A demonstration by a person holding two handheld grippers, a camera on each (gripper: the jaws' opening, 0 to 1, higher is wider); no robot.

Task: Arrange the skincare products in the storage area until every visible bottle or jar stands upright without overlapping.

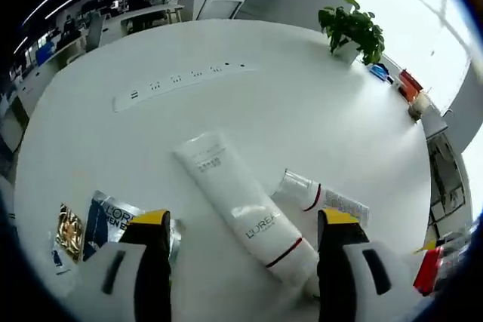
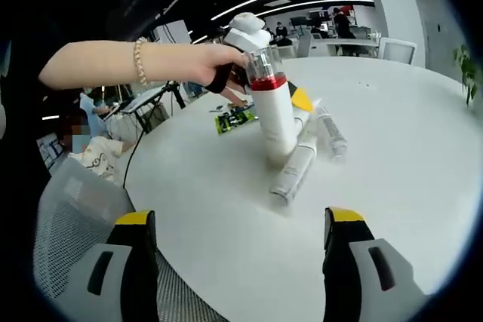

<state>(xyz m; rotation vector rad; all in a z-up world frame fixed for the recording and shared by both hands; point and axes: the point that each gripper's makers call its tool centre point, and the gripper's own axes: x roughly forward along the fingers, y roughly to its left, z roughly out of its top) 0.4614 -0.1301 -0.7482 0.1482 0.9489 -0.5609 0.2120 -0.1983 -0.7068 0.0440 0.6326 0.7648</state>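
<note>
Here the left gripper (image 1: 243,250), jaws wide and empty, is straddling the lying white tube (image 1: 243,205), needing closing; the right gripper (image 2: 240,250) is hovering open-jawed, empty.

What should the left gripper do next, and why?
Probably ease forward and close on the big tube. The left gripper is open with that tube lying flat between its jaws on the table, slanted and resting against a smaller tube, so neither stands upright yet. The right gripper is open and away from the tubes, so it can't help yet.
</note>
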